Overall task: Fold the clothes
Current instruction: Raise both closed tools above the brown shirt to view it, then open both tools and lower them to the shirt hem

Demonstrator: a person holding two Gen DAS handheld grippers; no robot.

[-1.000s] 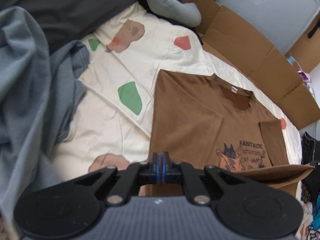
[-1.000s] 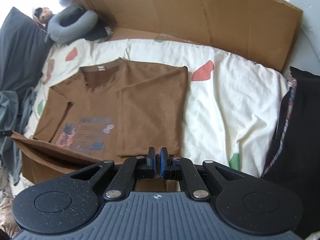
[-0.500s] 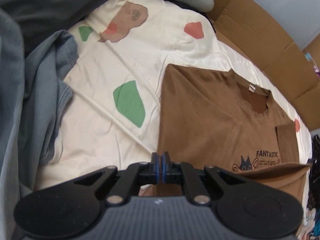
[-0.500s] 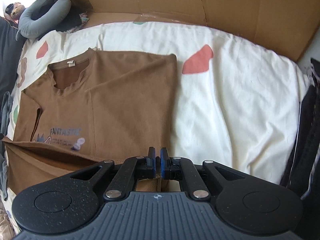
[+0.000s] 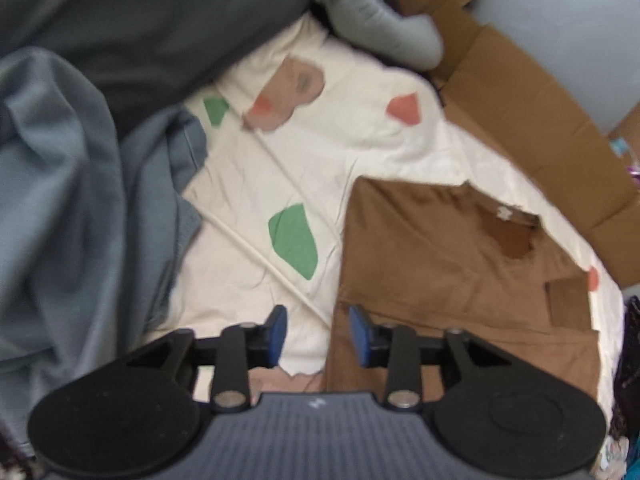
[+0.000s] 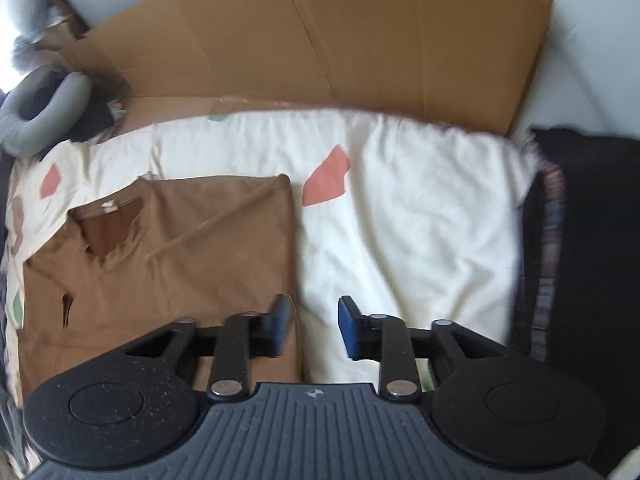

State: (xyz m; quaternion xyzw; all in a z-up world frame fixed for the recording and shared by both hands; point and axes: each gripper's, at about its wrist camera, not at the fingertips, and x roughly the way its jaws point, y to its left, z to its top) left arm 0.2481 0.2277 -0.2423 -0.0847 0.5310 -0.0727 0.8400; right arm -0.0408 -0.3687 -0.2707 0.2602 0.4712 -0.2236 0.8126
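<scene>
Shirt [image 5: 440, 264] folded flat on cream sheet [image 6: 420, 216]; cardboard [image 6: 320, 40] behind.

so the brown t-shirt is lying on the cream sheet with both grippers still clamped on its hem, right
Not quite. The brown t-shirt does lie on the cream sheet, but the left gripper and right gripper are opening with nothing pinched, as both wrist views show.
</scene>
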